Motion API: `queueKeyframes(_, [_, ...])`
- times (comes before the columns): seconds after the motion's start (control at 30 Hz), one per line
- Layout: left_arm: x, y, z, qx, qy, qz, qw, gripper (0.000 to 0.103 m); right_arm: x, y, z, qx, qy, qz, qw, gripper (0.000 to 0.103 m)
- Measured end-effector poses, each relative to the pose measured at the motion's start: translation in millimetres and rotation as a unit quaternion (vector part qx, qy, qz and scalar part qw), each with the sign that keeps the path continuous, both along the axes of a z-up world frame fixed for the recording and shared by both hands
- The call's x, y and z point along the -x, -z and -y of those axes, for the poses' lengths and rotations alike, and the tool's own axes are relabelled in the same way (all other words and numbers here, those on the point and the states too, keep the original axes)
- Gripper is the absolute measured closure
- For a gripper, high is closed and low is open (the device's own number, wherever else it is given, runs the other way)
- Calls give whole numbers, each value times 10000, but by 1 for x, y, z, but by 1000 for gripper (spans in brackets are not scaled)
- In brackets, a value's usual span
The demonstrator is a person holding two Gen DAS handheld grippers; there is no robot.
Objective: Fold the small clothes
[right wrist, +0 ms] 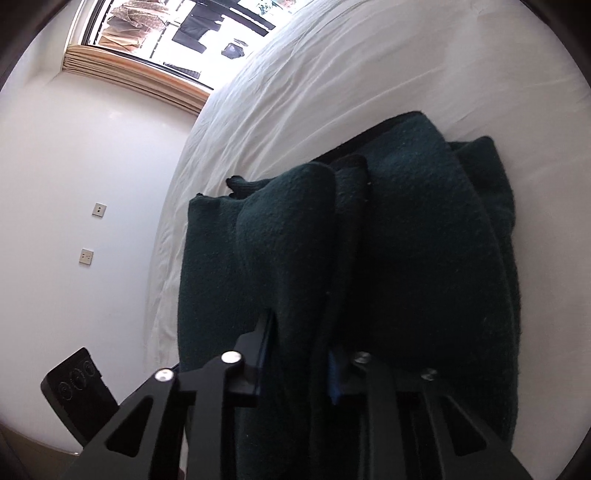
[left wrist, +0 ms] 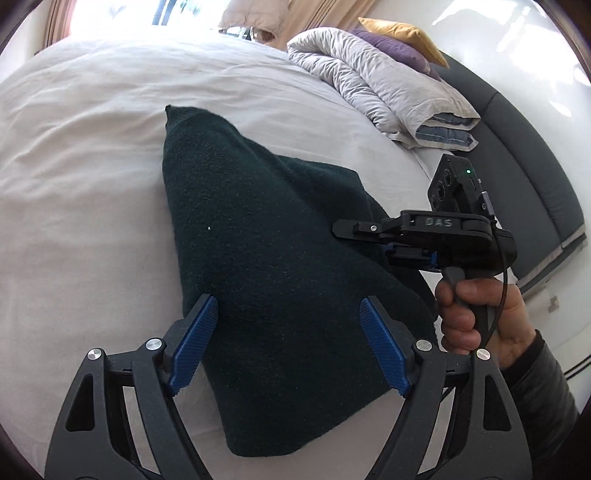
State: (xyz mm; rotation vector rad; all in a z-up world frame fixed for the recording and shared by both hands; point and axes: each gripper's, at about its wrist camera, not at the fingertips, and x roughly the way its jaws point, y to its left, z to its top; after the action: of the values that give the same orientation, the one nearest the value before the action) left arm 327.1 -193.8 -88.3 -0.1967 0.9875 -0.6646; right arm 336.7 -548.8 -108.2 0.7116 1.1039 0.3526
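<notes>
A dark green fleece garment (left wrist: 266,266) lies on the white bed sheet (left wrist: 85,155), partly lifted into a tent shape. My left gripper (left wrist: 288,314) is open, its blue pads (left wrist: 195,343) spread just above the garment's near part, holding nothing. My right gripper (left wrist: 354,230) comes in from the right, held by a hand (left wrist: 476,314), its fingers against the garment's right edge. In the right wrist view the right gripper (right wrist: 303,332) is shut on a bunched fold of the garment (right wrist: 406,236), which hides the fingertips.
A folded white duvet (left wrist: 373,81) with purple and yellow pillows (left wrist: 402,48) lies at the bed's far right. A dark grey headboard (left wrist: 535,177) runs along the right. A white wall with switch plates (right wrist: 99,209) and a window (right wrist: 177,33) are beyond the bed.
</notes>
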Motion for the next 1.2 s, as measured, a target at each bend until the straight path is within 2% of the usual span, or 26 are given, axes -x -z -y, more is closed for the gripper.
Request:
queueKeyframes(0.17, [0,2,11,33,57,119,9999,24,0,-18,4,762,118,360,9964,92])
queueKeyframes(0.27, [0,2,18,19,161,156,9997,24,2,-29,17,861,268,523,9946,92])
queueKeyframes(0.37, [2,-2,28,-80,222,221,9995,24,7,-33,37,885,435,484,9939,92])
queueKeyframes(0.53, [4,2,33,-126,181,191,9996,24,9,-23,62,775,628,365,9943,92])
queueKeyframes(0.73, [13,3,45,-379,368,433,9977,24,8,-11,77,595,793,368,9944,92])
queueKeyframes(0.83, [15,7,51,-483,377,469,9970,24,5,7,83,557,706,313,9955,94])
queueKeyframes(0.87, [15,8,53,-527,383,461,9968,24,6,13,87,388,766,330,9958,93])
queueKeyframes(0.97, [18,17,64,-974,549,589,9920,23,14,14,87,93,847,516,9950,88])
queueKeyframes(1.03, [23,21,68,-1227,606,754,9877,23,18,7,87,141,978,457,9941,85])
queueKeyframes(1.1, [25,23,67,-1263,573,768,9873,23,26,-15,79,762,1093,502,9898,73])
queueKeyframes(1.13, [24,23,67,-1246,540,739,9880,23,31,-30,76,1108,1129,662,9852,73])
queueKeyframes(1.17, [22,24,65,-1198,503,694,9891,23,38,-42,71,1122,1094,855,9839,73])
queueKeyframes(1.2, [22,24,65,-1174,490,666,9896,23,43,-51,67,918,1032,1025,9851,74])
